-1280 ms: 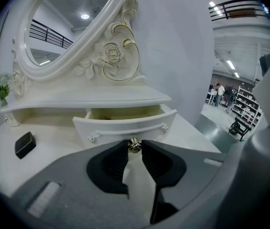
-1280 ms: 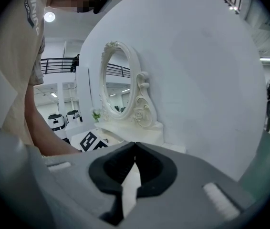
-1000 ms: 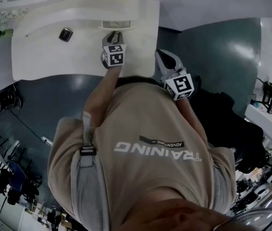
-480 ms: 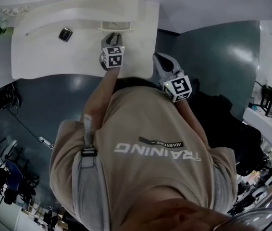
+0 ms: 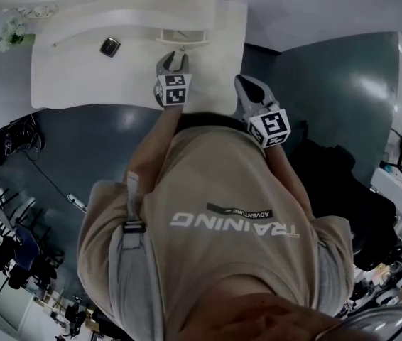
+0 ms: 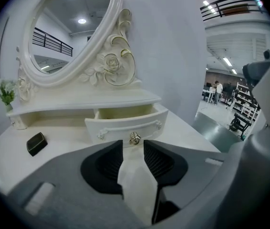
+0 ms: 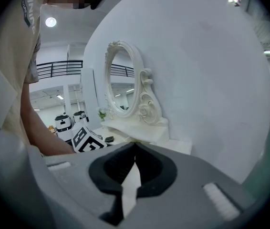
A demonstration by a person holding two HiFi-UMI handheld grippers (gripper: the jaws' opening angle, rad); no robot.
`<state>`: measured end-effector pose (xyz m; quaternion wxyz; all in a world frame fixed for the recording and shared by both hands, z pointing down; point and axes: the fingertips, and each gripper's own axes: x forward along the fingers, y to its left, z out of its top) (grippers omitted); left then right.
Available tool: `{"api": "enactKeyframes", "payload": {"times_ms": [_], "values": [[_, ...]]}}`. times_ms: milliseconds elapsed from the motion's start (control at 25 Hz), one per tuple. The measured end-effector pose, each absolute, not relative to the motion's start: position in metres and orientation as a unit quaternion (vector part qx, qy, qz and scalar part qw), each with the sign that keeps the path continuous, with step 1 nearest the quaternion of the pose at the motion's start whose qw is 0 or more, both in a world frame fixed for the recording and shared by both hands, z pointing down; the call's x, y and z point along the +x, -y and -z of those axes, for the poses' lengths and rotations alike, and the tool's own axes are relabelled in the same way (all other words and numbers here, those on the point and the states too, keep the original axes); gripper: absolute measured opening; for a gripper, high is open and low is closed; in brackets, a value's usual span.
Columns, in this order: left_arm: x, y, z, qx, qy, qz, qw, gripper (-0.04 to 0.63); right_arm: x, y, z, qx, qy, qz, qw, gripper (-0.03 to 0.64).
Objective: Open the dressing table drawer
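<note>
Counted: two grippers, one drawer, one knob, one mirror point(image 6: 70, 30), one dark box point(image 6: 36, 143). The drawer point(image 6: 125, 122) was seen pulled partly out of the table point(image 6: 4, 151), at 12 o'clock of the left gripper point(image 6: 133, 144), with the knob point(image 6: 134, 138) just past the tips. The left jaws were opening, with nothing pressed between them. The right gripper point(image 7: 135, 146) was seen closed and empty, at 4 o'clock of the left in the head view.
</note>
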<state>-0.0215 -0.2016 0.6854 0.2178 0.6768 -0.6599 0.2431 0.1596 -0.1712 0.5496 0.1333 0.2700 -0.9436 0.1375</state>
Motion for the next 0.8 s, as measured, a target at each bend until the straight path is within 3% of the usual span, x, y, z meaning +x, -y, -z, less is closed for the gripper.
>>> {"api": "enactKeyframes", "payload": {"times_ms": [200, 280, 320, 800], "values": [[-0.026, 0.185, -0.655, 0.684, 0.659, -0.239, 0.202, 0.111, 0.152, 0.173, -0.546, 0.267, 0.947, -0.139, 0.116, 0.003], [-0.029, 0.178, -0.636, 0.687, 0.662, -0.229, 0.193, 0.02, 0.149, 0.172, -0.541, 0.264, 0.948, -0.142, 0.109, 0.003], [-0.029, 0.175, -0.626, 0.69, 0.662, -0.224, 0.188, 0.008, 0.147, 0.173, -0.539, 0.262, 0.949, -0.14, 0.106, 0.003], [-0.066, 0.153, -0.511, 0.727, 0.66, -0.147, 0.12, 0.008, 0.132, 0.192, -0.488, 0.308, 0.946, -0.087, 0.059, 0.003]]}}
